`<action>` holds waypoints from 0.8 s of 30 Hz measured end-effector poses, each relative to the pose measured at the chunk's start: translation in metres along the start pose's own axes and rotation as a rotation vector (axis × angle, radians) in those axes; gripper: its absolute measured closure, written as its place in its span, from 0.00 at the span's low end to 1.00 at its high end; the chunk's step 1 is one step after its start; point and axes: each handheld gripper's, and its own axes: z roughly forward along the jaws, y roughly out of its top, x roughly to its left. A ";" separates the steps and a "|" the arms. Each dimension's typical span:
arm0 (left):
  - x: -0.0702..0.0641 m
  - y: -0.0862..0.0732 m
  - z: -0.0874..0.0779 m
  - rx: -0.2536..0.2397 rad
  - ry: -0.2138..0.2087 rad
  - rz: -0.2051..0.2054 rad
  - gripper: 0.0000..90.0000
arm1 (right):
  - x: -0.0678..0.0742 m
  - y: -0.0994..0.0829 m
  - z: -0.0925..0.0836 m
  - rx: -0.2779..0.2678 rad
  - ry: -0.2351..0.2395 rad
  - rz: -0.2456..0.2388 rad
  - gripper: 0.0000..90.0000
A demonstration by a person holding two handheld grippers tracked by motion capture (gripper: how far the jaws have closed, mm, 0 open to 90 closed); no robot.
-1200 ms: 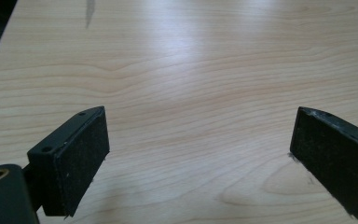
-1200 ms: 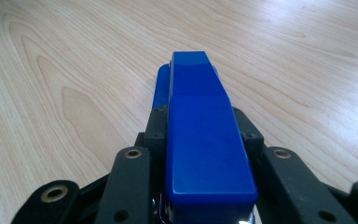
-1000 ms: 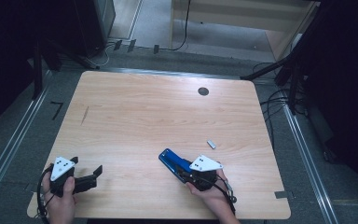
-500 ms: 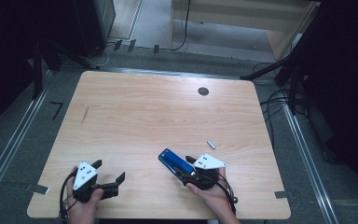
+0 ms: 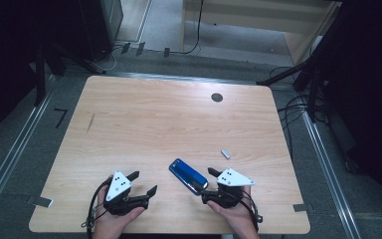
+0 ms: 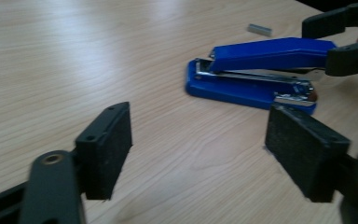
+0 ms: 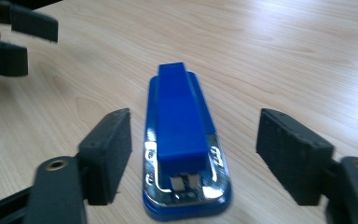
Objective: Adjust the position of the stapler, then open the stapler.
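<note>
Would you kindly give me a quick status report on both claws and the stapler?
Right claw just opened, pads clear of the blue metal-and-plastic stapler lying flat between them. Left claw open, closing slightly, nothing between. Small grey staple strip beyond, not obstructing.

Left tool (image 5: 144, 183) jaws apart, just been closing, right tool (image 5: 208, 183) jaws apart, just been opening
</note>
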 end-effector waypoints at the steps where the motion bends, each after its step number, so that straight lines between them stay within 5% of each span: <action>1: -0.002 0.001 0.003 0.003 -0.009 0.003 0.34 | -0.002 0.000 -0.006 -0.007 -0.009 0.022 0.28; 13: -0.020 0.010 0.036 0.047 -0.072 0.042 0.68 | -0.003 -0.015 -0.031 -0.005 -0.031 0.052 0.35; 24: -0.034 0.011 0.055 0.082 -0.117 0.094 0.86 | -0.006 -0.025 -0.039 0.016 -0.007 0.093 0.46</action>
